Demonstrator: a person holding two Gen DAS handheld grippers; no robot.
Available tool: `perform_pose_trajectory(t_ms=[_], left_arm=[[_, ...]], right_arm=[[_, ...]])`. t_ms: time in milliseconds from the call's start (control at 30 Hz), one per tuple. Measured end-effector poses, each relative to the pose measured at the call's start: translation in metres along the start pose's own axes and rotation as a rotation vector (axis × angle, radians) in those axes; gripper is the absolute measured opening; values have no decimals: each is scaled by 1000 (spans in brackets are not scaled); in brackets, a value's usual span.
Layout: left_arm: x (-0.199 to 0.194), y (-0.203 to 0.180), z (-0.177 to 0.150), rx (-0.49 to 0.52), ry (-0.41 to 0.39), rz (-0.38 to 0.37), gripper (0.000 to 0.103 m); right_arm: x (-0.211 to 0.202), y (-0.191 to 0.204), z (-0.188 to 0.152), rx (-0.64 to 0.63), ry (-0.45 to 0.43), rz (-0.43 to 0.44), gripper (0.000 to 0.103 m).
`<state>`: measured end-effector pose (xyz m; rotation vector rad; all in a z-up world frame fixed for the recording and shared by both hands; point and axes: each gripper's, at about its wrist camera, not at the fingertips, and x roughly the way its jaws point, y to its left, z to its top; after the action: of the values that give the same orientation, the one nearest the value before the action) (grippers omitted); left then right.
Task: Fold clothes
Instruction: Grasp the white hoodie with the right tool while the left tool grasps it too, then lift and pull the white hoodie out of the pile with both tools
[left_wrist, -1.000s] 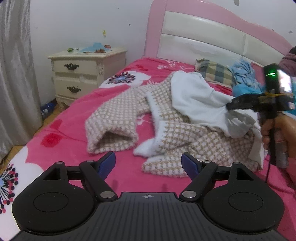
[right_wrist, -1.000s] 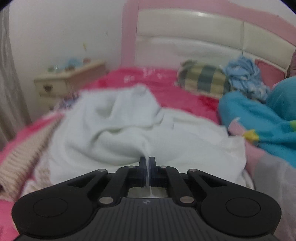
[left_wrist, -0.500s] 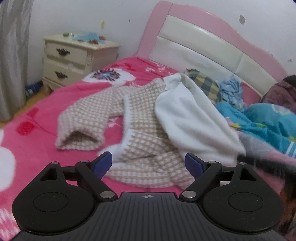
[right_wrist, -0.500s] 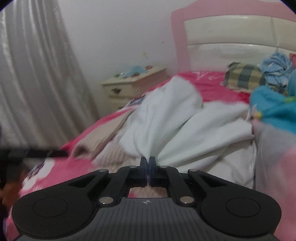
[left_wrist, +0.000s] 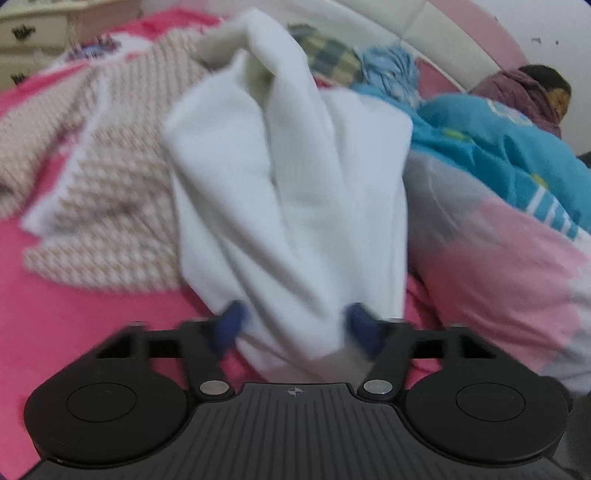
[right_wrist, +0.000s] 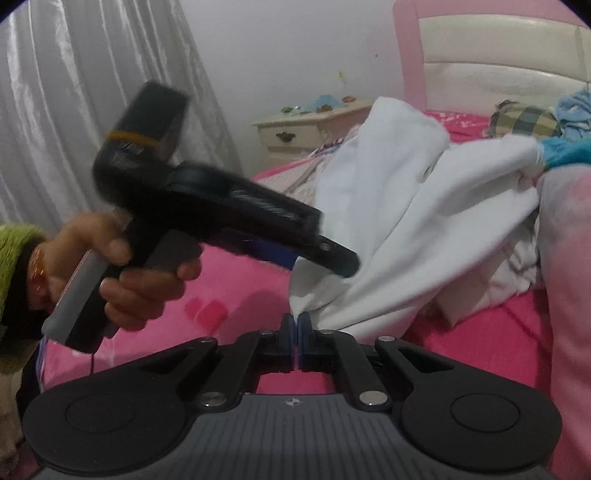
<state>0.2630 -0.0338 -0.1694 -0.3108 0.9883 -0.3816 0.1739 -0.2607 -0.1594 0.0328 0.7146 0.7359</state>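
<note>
Folding barely begun. Soft white cloth garment (left_wrist: 291, 177) bunched and partly lifted off the pink bed (left_wrist: 110, 314), near its middle, draped over a beige checked knit sweater (left_wrist: 110, 192). Right tongs (right_wrist: 296, 328) pinched tight on one white edge. Left tongs (left_wrist: 295, 321) closing around another bunch, cloth between jaws. Spreading and every fold outstanding; sweater untouched.

My right gripper (right_wrist: 296, 325) pinches the white garment's (right_wrist: 413, 221) edge, while my left gripper (right_wrist: 334, 264), up-left of it, closes around the same cloth.
</note>
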Motion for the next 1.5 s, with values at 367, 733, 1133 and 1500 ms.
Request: perform_pose_trajectory(t_ms=[367, 733, 1133, 1500], left_arm=[[-68, -54, -47, 185, -4, 13, 5], [-215, -101, -168, 347, 96, -184, 5], [-245, -96, -332, 625, 462, -178, 22], [-252, -76, -261, 547, 116, -94, 76]], right_arm=[[-60, 31, -7, -14, -32, 79, 3], [-185, 164, -43, -6, 121, 306, 3], [-231, 249, -203, 239, 454, 167, 8], [-235, 131, -122, 480, 107, -240, 54]])
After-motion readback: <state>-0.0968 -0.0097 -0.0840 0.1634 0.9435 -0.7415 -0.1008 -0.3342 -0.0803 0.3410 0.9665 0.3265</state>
